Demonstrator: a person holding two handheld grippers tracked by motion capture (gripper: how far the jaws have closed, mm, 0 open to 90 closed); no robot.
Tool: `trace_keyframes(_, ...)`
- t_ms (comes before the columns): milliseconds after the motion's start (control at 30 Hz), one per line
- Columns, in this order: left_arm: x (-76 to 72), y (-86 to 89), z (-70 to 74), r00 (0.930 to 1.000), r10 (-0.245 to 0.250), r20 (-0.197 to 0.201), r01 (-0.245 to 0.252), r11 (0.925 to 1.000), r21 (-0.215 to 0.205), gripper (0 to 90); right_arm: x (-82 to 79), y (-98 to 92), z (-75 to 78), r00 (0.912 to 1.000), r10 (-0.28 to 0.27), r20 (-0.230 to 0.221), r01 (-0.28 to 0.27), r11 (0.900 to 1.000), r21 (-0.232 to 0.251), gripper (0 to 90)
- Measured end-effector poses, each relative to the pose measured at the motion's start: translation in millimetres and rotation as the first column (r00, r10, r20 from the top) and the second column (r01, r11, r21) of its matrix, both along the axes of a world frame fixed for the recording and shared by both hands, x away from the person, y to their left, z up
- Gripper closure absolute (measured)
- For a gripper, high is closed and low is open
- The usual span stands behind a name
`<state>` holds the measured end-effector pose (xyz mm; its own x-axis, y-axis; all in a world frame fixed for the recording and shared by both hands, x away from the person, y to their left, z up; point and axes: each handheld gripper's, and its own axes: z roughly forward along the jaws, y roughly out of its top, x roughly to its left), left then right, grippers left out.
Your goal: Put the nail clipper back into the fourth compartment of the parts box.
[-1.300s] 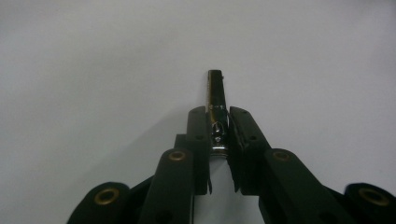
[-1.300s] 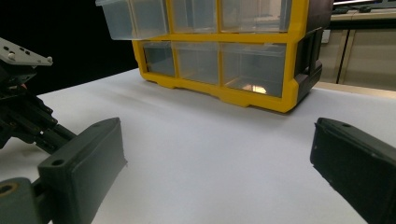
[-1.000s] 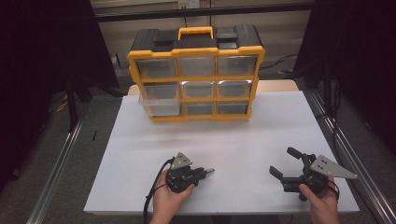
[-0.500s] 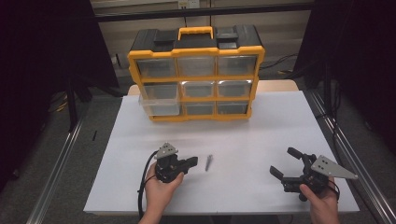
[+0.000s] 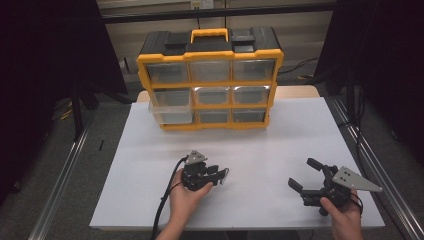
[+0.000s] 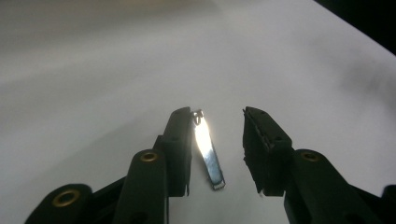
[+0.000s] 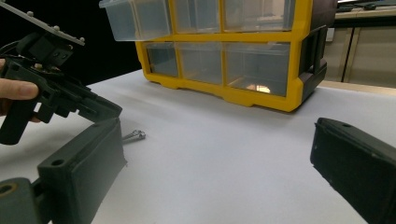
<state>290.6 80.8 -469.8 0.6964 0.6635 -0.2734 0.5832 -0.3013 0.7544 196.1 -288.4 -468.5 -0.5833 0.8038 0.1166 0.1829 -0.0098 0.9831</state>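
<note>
Clipper: one shiny, flat metal nail clipper (image 6: 208, 156) lies on the white table (image 5: 280, 135), between my left gripper's (image 5: 223, 175) jaws.
Left gripper: just opened, not pinching it.
Right gripper (image 5: 304, 173): wide open, holding nothing.
Box: one yellow plastic drawer box (image 5: 210, 80), nine clear drawers, far behind the clipper.

The high view is evenly lit from above: the white table (image 5: 250, 150) reads bright and flat, while everything at nine and three o'clock falls into near-black. It is soft and slightly grainy, with faint shadows under the hands. In the left gripper view a hard glare burns out the upper half of the nail clipper (image 6: 208, 151), and the tabletop fades from a bright patch at nine o'clock to grey shadow toward three; the near jaws are blurred. The right gripper view is brighter and sharper, with a warm glint inside a drawer of the yellow organiser (image 7: 233, 95) and its own jaws out of focus at the bottom corners.
</note>
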Motion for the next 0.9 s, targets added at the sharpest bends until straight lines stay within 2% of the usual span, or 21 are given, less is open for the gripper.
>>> trace_keyframes(33,1.6,-3.1,-2.2,1.0000,0.005,-0.007,-0.005,0.9998,0.020,63.8,0.0,-0.2,-0.2,1.0000,-0.003,-0.002,0.003,1.000,0.001,2.3)
trace_keyframes(67,3.4,-5.8,-4.6,0.9997,0.005,-0.024,-0.005,1.0000,0.006,63.7,-0.5,-0.9,-0.1,1.0000,-0.001,-0.004,0.001,1.000,0.000,2.4)
trace_keyframes(100,3.4,-5.8,-4.6,0.9997,0.005,-0.024,-0.005,1.0000,0.006,63.6,-0.5,-0.9,-0.1,1.0000,-0.001,-0.004,0.001,1.000,0.000,2.4)
trace_keyframes(133,5.7,-10.8,-7.7,0.9997,0.019,-0.017,-0.019,0.9990,0.040,63.6,-1.3,-1.1,0.5,1.0000,0.000,-0.001,0.000,1.000,0.003,2.4)
trace_keyframes(233,7.3,-19.6,-10.6,0.9996,0.017,-0.024,-0.016,0.9988,0.046,63.1,-1.2,-1.4,0.0,1.0000,-0.004,-0.003,0.004,1.000,0.003,2.4)
trace_keyframes(267,7.5,-22.2,-11.3,0.9997,0.006,-0.025,-0.004,0.9973,0.073,63.4,-1.0,-1.1,-0.3,0.9999,-0.010,-0.006,0.010,1.000,0.008,2.4)
trace_keyframes(300,7.6,-25.6,-12.3,0.9997,0.009,-0.023,-0.006,0.9939,0.111,65.2,-0.7,-1.4,-0.3,0.9999,-0.010,-0.004,0.010,1.000,0.009,2.4)
trace_keyframes(367,8.0,-28.5,-12.4,0.9995,0.026,-0.020,-0.024,0.9941,0.106,69.0,-0.8,-1.7,0.1,1.0000,-0.009,-0.002,0.009,1.000,0.012,2.4)
trace_keyframes(400,8.5,-30.8,-10.7,0.9989,0.035,-0.031,-0.030,0.9912,0.129,69.0,-0.9,-1.8,0.4,1.0000,-0.010,-0.001,0.010,1.000,0.014,2.4)
trace_keyframes(433,9.4,-33.7,-9.8,0.9978,0.060,-0.026,-0.055,0.9851,0.163,77.2,-1.1,-2.1,0.7,1.0000,-0.006,0.000,0.006,1.000,0.013,2.4)
trace_keyframes(500,8.2,-34.9,-9.4,0.9982,0.058,-0.016,-0.054,0.9834,0.173,79.3,-1.3,-1.9,0.7,1.0000,-0.009,0.002,0.009,1.000,0.014,2.5)
trace_keyframes(567,8.2,-35.1,-9.9,0.9975,0.070,-0.011,-0.068,0.9846,0.161,79.6,-1.4,-2.0,0.9,1.0000,-0.009,0.003,0.009,1.000,0.012,2.5)
trace_keyframes(600,8.4,-32.9,-8.7,0.9973,0.068,-0.027,-0.062,0.9832,0.172,79.6,-1.0,-2.0,0.7,1.0000,-0.006,0.000,0.006,1.000,0.011,2.5)
trace_keyframes(633,8.4,-32.9,-8.7,0.9973,0.068,-0.027,-0.062,0.9832,0.172,79.7,-1.1,-1.9,0.4,0.9999,-0.010,-0.003,0.010,1.000,0.012,2.5)
trace_keyframes(667,9.2,-30.5,-9.7,0.9971,0.067,-0.034,-0.062,0.9887,0.136,79.7,-0.9,-2.3,0.2,0.9999,-0.015,-0.001,0.015,1.000,0.007,2.5)
trace_keyframes(700,9.2,-30.5,-9.7,0.9971,0.067,-0.034,-0.062,0.9887,0.136,79.7,-1.4,-2.6,0.4,0.9999,-0.011,-0.005,0.012,1.000,0.011,2.5)
trace_keyframes(767,8.8,-24.1,-7.5,0.9974,0.067,-0.025,-0.064,0.9931,0.098,79.7,-2.0,-3.3,0.8,0.9999,-0.017,-0.001,0.017,1.000,0.013,2.5)
trace_keyframes(833,8.5,-19.7,-5.2,0.9971,0.076,-0.003,-0.075,0.9955,0.058,79.8,-2.3,-3.6,1.0,0.9998,-0.021,0.003,0.021,1.000,0.016,2.5)
trace_keyframes(900,7.7,-16.4,-2.4,0.9940,0.109,0.004,-0.109,0.9940,-0.007,79.9,-2.4,-4.3,1.1,0.9999,-0.017,0.002,0.017,1.000,0.013,2.5)
